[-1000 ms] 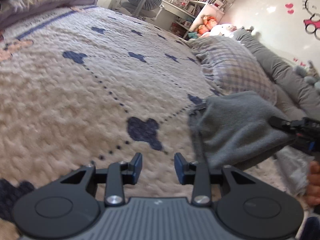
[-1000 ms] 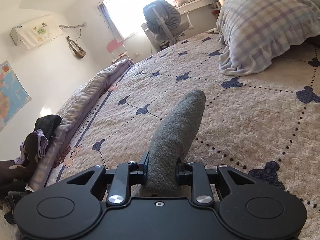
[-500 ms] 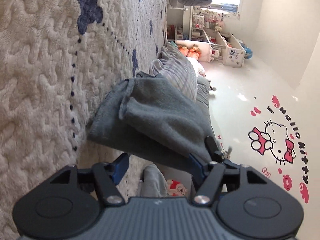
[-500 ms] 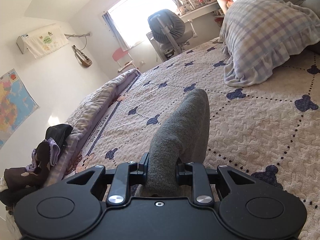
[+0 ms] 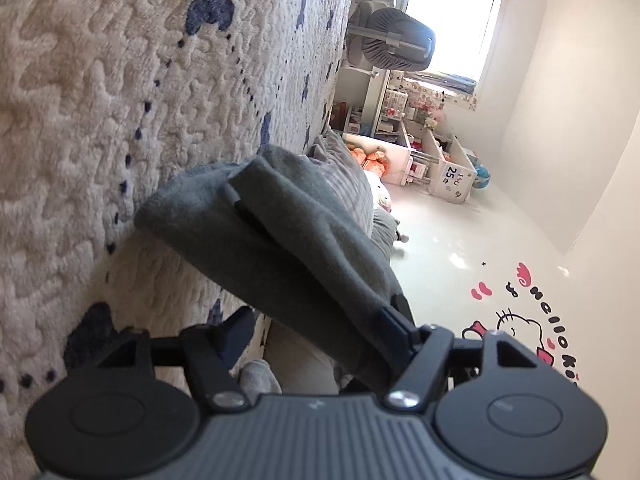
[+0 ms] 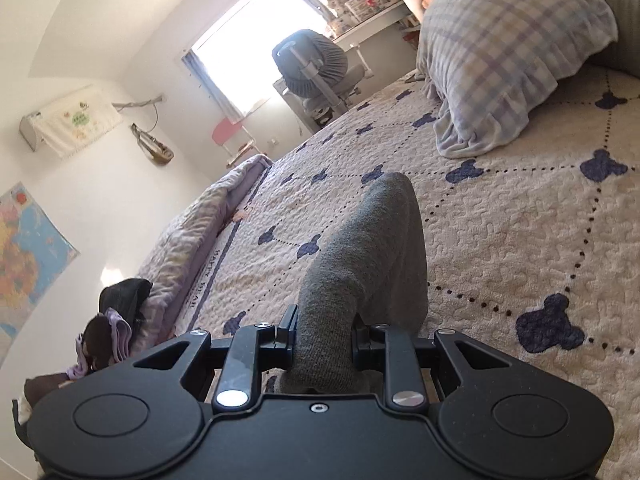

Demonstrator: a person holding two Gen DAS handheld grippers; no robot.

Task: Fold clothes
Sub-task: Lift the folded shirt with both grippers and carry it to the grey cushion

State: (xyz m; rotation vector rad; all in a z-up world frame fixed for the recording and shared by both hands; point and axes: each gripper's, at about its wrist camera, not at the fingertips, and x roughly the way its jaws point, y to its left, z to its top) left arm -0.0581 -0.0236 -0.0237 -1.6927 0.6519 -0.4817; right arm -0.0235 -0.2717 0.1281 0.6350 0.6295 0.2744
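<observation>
A: What is the right gripper [image 6: 322, 338] doing?

B: It is clenched on a grey knit garment [image 6: 360, 264]; both pads press into a bunched fold. From there the cloth arches up and forward, then drops onto the cream bedspread [image 6: 520, 240] with navy bear shapes.

A: And the left gripper [image 5: 316, 332]?

B: Its jaws are opening, rolled sideways against the bedspread [image 5: 100, 120]. The same grey garment [image 5: 280, 236] runs between them, lying along one pad and clear of the other, so nothing is pinched.

A: Beyond the garment?

B: A plaid blanket [image 6: 512, 52] is heaped farther up the bedspread, and past its far edge stands a grey desk chair [image 6: 316, 64] beneath the window.
</observation>
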